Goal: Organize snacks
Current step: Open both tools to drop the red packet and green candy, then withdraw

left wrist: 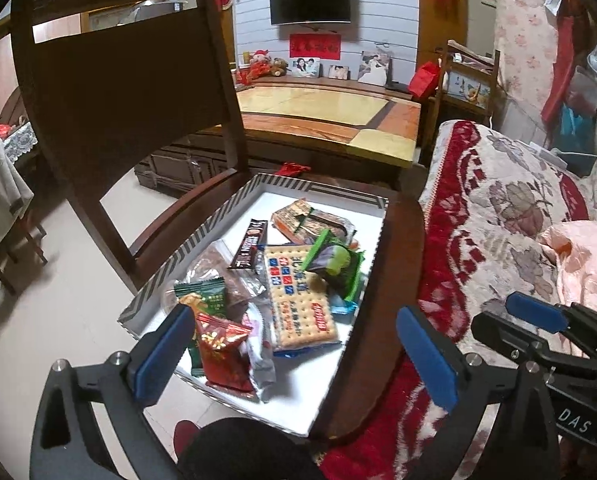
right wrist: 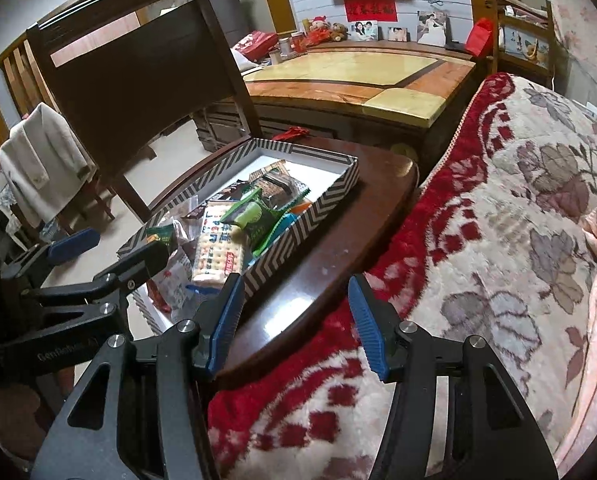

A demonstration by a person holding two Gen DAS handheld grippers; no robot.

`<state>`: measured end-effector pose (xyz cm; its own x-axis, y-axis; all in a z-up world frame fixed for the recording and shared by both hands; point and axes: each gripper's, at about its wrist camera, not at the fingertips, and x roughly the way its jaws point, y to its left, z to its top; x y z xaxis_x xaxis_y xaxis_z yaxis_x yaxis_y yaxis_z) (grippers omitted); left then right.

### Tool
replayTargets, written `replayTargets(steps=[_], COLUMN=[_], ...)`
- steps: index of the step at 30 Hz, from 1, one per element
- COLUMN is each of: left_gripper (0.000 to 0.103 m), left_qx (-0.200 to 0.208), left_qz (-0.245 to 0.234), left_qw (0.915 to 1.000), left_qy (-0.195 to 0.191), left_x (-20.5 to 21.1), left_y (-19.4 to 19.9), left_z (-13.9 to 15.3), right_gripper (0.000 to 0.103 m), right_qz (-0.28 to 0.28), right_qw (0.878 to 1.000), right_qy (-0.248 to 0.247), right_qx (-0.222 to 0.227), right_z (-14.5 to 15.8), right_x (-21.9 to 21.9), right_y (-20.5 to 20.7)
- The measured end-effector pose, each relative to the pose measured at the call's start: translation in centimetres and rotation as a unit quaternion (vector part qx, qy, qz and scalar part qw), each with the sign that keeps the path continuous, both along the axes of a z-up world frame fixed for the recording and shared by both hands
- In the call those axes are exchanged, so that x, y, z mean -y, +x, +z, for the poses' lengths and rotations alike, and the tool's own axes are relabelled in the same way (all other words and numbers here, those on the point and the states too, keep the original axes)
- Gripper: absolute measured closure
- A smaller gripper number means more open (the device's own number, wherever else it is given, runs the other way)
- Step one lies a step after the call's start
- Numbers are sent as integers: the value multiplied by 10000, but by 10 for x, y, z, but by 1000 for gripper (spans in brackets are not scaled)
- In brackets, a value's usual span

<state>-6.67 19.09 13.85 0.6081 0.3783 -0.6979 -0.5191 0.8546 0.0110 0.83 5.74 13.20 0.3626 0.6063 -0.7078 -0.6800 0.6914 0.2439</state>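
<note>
A striped shallow box (left wrist: 202, 236) (right wrist: 318, 204) sits on a dark wooden chair seat (left wrist: 402, 264) (right wrist: 338, 256) and holds several snack packets. Among them are a cracker pack (left wrist: 298, 300) (right wrist: 218, 252), a red packet (left wrist: 222, 352), a green packet (left wrist: 334, 264) (right wrist: 254, 216) and a dark bar (left wrist: 250, 244). My left gripper (left wrist: 294, 352) is open and empty, hovering over the box's near end. My right gripper (right wrist: 294, 324) is open and empty over the seat's right edge. It also shows in the left wrist view (left wrist: 538, 312).
The chair back (left wrist: 130, 92) (right wrist: 138, 80) rises at the left. A floral red and cream blanket (left wrist: 498, 216) (right wrist: 498, 240) lies to the right of the chair. A low glossy table (left wrist: 322, 108) (right wrist: 358, 76) stands behind. Another chair with a cream garment (right wrist: 42, 160) is at far left.
</note>
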Motion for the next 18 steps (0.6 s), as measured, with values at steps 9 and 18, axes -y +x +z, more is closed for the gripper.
replayTargets(steps=[9, 18], left_gripper=[1, 1], left_qx=[-20, 69], left_qz=[-38, -89], left_qw=[10000, 9997], left_qy=[66, 204], left_x=[10, 16], left_y=[-2, -5], left_z=[3, 5], right_gripper=[49, 49], right_qz=[-51, -80], right_qw=[10000, 9999], right_qy=[-22, -29], right_qx=[-51, -81], right_z=[-2, -3], right_x=[17, 24], right_y=[-6, -7])
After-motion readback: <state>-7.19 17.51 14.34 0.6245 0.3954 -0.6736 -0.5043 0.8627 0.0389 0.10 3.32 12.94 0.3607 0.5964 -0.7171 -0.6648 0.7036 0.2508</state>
